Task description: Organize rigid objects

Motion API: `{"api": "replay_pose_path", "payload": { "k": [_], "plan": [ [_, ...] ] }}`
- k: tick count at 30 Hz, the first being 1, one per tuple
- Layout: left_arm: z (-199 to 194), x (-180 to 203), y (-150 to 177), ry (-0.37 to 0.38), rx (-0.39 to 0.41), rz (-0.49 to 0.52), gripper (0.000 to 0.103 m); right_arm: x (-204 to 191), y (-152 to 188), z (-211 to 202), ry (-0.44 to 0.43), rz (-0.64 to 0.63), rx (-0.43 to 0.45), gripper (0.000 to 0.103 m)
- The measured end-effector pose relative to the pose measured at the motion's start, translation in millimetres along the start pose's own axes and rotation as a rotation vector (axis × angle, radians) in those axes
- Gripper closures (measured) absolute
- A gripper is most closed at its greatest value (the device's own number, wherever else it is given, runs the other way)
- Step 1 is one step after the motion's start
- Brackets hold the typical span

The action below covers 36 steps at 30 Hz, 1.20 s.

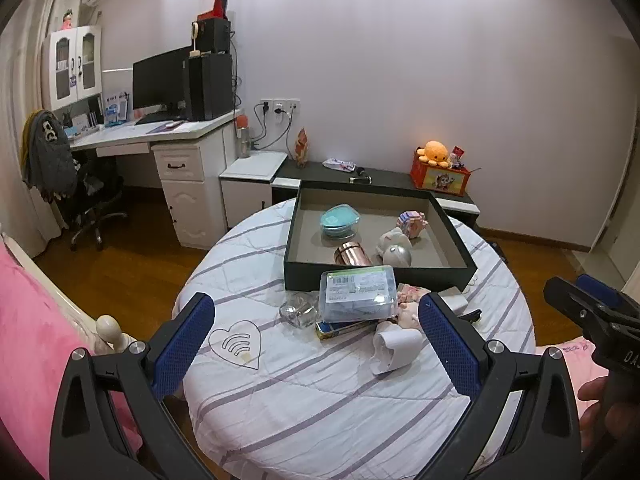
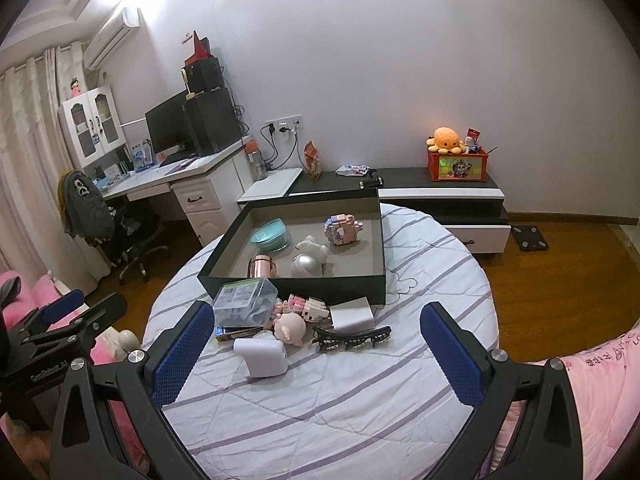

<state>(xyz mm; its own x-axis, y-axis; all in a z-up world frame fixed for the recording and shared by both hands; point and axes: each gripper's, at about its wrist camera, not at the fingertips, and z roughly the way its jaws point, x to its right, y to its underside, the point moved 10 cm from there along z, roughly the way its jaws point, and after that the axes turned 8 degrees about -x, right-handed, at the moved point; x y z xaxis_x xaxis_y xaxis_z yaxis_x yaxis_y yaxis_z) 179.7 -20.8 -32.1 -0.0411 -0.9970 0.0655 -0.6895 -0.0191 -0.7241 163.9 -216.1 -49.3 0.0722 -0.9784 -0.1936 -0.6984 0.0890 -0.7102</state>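
Note:
A dark open box [image 1: 376,274] [image 2: 296,290] sits on the far side of a round striped surface [image 1: 320,400] [image 2: 320,400]. It holds a teal case [image 1: 339,221] [image 2: 270,235], a copper cylinder [image 1: 352,253] [image 2: 262,266], a silver ball [image 1: 397,255] [image 2: 306,265] and a pink block figure [image 1: 412,224] [image 2: 344,230]. In front lie a clear plastic box [image 1: 358,292] [image 2: 245,296], a white charger [image 1: 394,346] [image 2: 262,354], a pig figurine [image 2: 290,326] and a black hair clip [image 2: 352,338]. My left gripper [image 1: 316,344] and right gripper [image 2: 316,352] are open and empty, hovering short of the pile.
A low dark cabinet [image 2: 440,188] with an orange plush [image 2: 445,138] on a red box stands behind. A white desk [image 1: 160,136] with a monitor and an office chair [image 1: 80,192] are at left. Pink bedding [image 1: 36,360] [image 2: 600,380] flanks the surface.

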Motion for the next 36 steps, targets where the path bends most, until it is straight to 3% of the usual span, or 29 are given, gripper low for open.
{"api": "replay_pose_path", "payload": {
  "k": [25,36],
  "plan": [
    [71,32,48,0.03,-0.159,0.031,0.0,28,32,59,0.049,-0.011,-0.173,0.0],
    [120,59,71,0.02,-0.237,0.019,0.0,45,45,106,0.036,0.0,-0.261,0.0]
  ]
}}
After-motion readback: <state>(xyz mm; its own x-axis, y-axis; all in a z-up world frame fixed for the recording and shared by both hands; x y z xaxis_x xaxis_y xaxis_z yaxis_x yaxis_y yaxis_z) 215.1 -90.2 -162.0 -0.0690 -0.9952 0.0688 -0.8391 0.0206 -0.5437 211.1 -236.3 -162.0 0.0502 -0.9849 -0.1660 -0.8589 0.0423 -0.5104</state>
